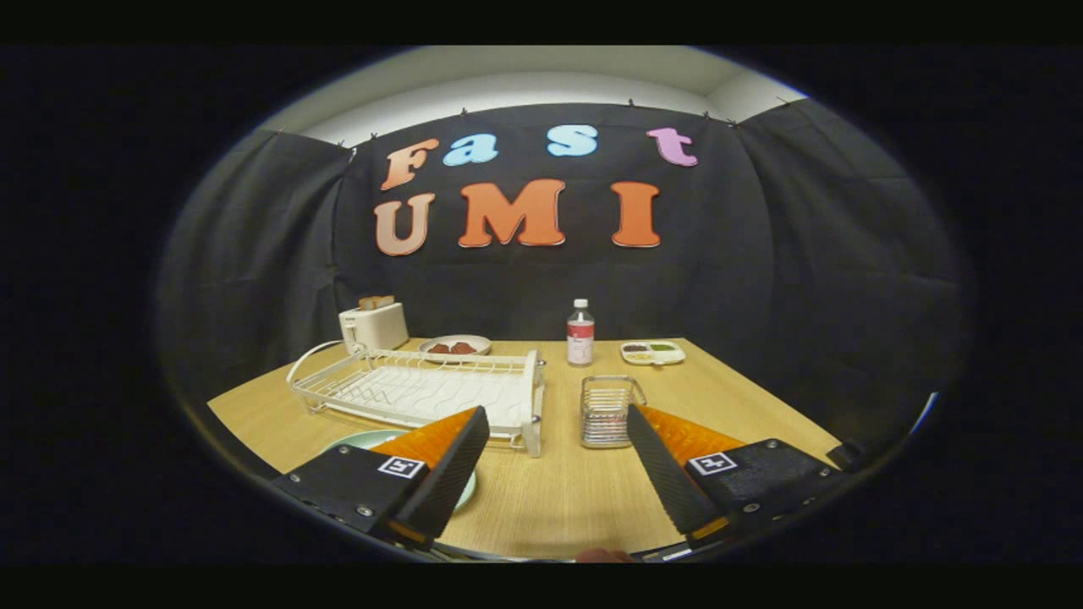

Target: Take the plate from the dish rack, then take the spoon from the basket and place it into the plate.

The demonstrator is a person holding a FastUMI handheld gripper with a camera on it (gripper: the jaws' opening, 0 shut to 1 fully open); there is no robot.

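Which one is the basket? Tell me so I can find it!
Look at the wooden table, just right of the big white dish rack. The basket is a small boxy wire cage, between the open gripper's fingers, shinier than anything nearby.

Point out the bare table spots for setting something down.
Bare wood lies between the open jaws of the gripper, before the dish rack and wire basket, and right of the basket. Crowded: far edge, with toaster, bottle, dishes.
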